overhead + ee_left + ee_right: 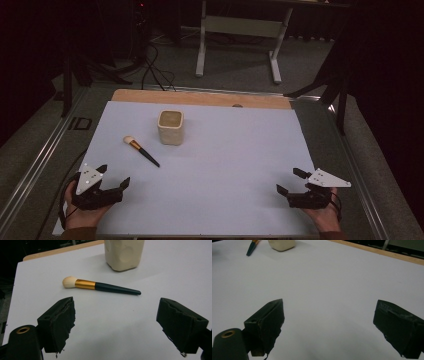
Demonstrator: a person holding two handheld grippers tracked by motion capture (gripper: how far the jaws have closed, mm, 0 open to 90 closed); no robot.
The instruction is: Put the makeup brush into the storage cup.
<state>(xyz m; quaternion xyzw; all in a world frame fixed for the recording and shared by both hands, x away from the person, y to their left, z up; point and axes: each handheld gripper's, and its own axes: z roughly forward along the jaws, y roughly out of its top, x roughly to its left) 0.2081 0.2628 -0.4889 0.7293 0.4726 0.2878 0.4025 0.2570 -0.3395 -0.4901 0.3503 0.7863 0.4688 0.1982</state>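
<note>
High view shows a makeup brush (pixel 140 150) lying flat on the white table (pixel 225 175), just left of a cream cup (pixel 171 127) and apart from it. It has a pale tuft, a gold collar and a dark tapering handle. The left gripper (pixel 113 175) and right gripper (pixel 290 181) rest near the front corners, jaws apart, holding nothing.
</note>
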